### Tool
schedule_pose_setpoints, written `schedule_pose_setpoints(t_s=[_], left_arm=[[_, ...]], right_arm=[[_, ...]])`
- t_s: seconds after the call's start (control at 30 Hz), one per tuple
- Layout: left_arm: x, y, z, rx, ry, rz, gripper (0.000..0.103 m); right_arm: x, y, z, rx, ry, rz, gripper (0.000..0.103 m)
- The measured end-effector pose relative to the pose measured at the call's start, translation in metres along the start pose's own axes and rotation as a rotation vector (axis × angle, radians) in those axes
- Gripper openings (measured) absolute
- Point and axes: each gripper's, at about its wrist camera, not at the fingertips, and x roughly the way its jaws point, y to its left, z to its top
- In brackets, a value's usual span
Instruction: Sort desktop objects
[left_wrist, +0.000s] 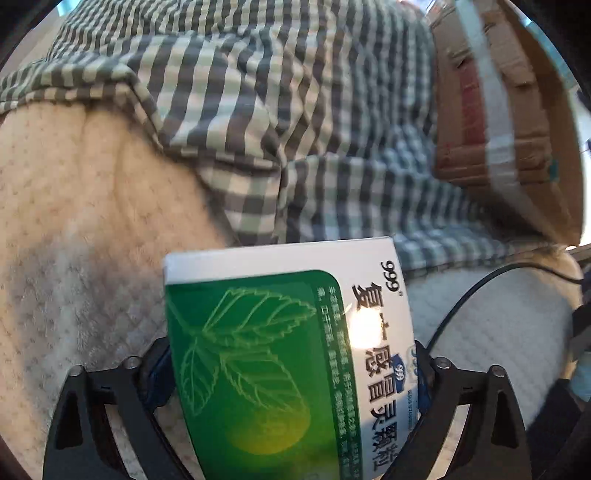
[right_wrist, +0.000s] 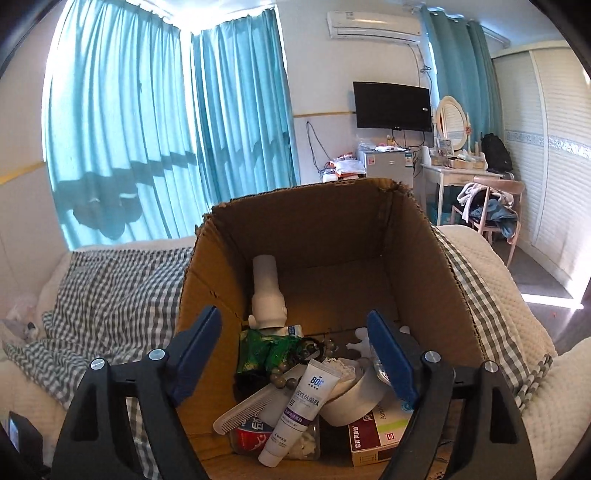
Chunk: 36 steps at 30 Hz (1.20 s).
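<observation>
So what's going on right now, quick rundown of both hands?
Left gripper shut on green medicine box, over the bed. Right gripper open, empty, above the cardboard box. Toothpaste tube already inside. Nothing blocking.

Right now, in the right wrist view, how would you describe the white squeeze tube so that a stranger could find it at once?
Look into the open brown cardboard box on the bed. Near its front, the white plastic squeeze tube leans tilted, beside a white comb. Only it carries a purple label band and a blue logo.
</observation>
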Motion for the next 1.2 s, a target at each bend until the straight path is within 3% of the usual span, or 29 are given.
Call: schedule_pose_setpoints(t_s=[0.1,0.27,0.5,0.57,0.67,0.8,0.87,0.93,0.97,1.03,1.1,1.2], left_arm=[[-0.023,-0.008,0.004,0.044,-0.077,-0.043,0.086],[-0.086,-0.039,0.019,0.153,-0.320,-0.074,0.084],[-0.177,-0.100,0.039,0.339,-0.722,-0.144,0.084],[-0.196,-0.119,0.042,0.375,-0.810,-0.183,0.084],[-0.208,-0.145,0.053,0.413,-0.882,-0.245,0.084],[-0.207,-0.175,0.073,0.459,-0.901,-0.318,0.086],[-0.186,-0.194,0.084,0.449,-0.856,-0.301,0.086],[-0.172,-0.210,0.098,0.438,-0.799,-0.330,0.086],[-0.159,-0.216,0.105,0.434,-0.761,-0.340,0.086],[-0.141,-0.230,0.117,0.430,-0.704,-0.328,0.086],[-0.125,-0.238,0.123,0.439,-0.672,-0.308,0.086],[-0.107,-0.244,0.118,0.445,-0.646,-0.293,0.087]], right_arm=[[-0.016,-0.007,0.004,0.034,-0.050,0.020,0.081],[-0.053,-0.018,0.012,0.078,-0.208,0.032,0.082],[-0.111,-0.029,0.014,0.113,-0.496,0.029,0.101],[-0.127,-0.033,0.015,0.112,-0.557,0.018,0.103],[-0.145,-0.033,0.020,0.094,-0.594,-0.045,0.103],[-0.144,-0.033,0.027,0.055,-0.517,-0.107,0.103],[-0.128,-0.037,0.032,0.060,-0.392,-0.135,0.103],[-0.105,-0.045,0.032,0.096,-0.261,-0.146,0.100],[-0.097,-0.049,0.030,0.102,-0.229,-0.130,0.095],[-0.076,-0.054,0.025,0.096,-0.146,-0.149,0.056],[-0.058,-0.057,0.019,0.081,-0.077,-0.161,0.043],[-0.040,-0.066,0.009,0.104,0.002,-0.118,0.040]])
